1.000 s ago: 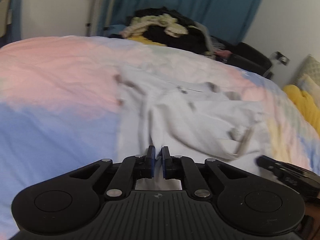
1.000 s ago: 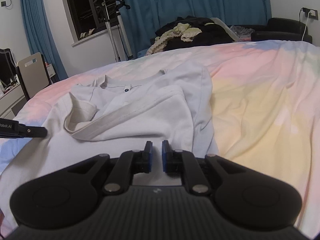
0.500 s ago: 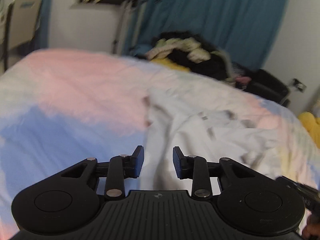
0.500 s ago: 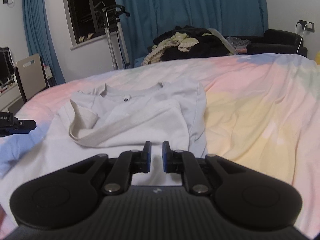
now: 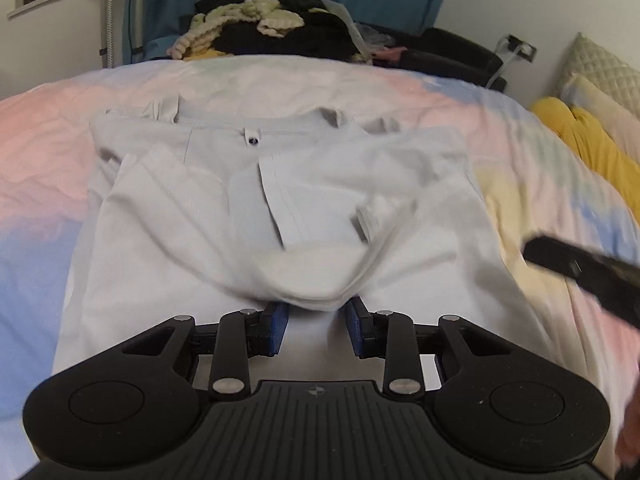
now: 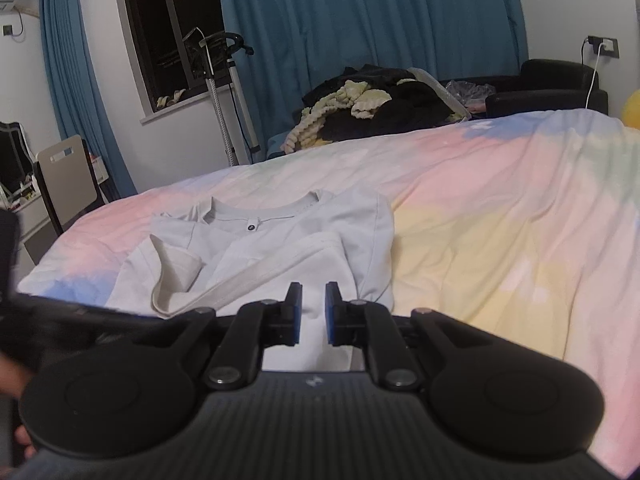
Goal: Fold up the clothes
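Left gripper (image 5: 316,330) hangs low over the bed (image 5: 44,140), jaws wide with nothing between the pads, and a rumpled fold of the shirt (image 5: 208,208) bulges just beyond its tips at 12 o'clock. Right gripper (image 6: 310,312) sits at a narrow gap, white cloth showing through it, but whether the pads pinch that cloth I cannot tell. Out from there, the shirt lies on the pastel bed, collar at 12 o'clock, one sleeve (image 6: 176,272) thrown across the chest toward 9 o'clock, the hem end nearest the grippers. So it reads as mid-fold: a side is tucked in, the body is long and loose. My guess is the next move wants both grippers on the near edge, gripping evenly, then carrying it toward the collar without dragging that sleeve askew. Beyond the bed, at 12 o'clock, a clothes pile (image 6: 360,108) waits under the curtain (image 6: 360,12).
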